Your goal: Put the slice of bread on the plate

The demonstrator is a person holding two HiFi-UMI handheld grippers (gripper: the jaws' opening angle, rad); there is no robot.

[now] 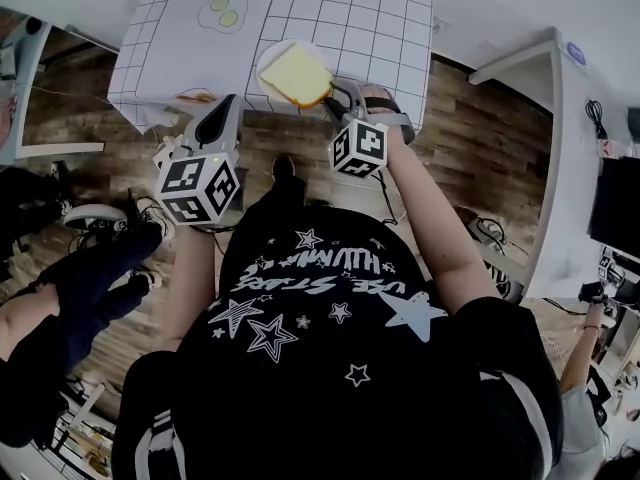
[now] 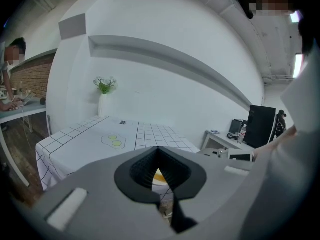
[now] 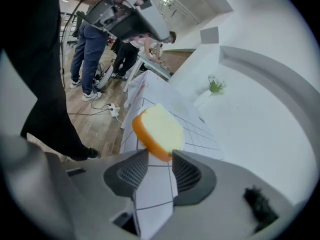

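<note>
The slice of bread (image 1: 296,75), pale yellow with an orange crust, lies on the white plate (image 1: 266,64) at the near edge of the checked table (image 1: 350,8). My right gripper (image 1: 338,98) is just right of the plate, pointing at the slice. In the right gripper view its jaws stand apart around the gap (image 3: 160,166). The bread (image 3: 159,129) sits just beyond the tips, with neither pad pressing on it. My left gripper (image 1: 218,118) hangs off the table's near edge, left of the plate, with its jaws together (image 2: 159,171) and nothing held.
A fried-egg shape (image 1: 223,11) lies further back on the tablecloth. A white vase with flowers (image 2: 104,96) stands at the table's far side. A person in dark clothes (image 1: 80,278) is at the lower left, and white desks (image 1: 560,118) stand to the right.
</note>
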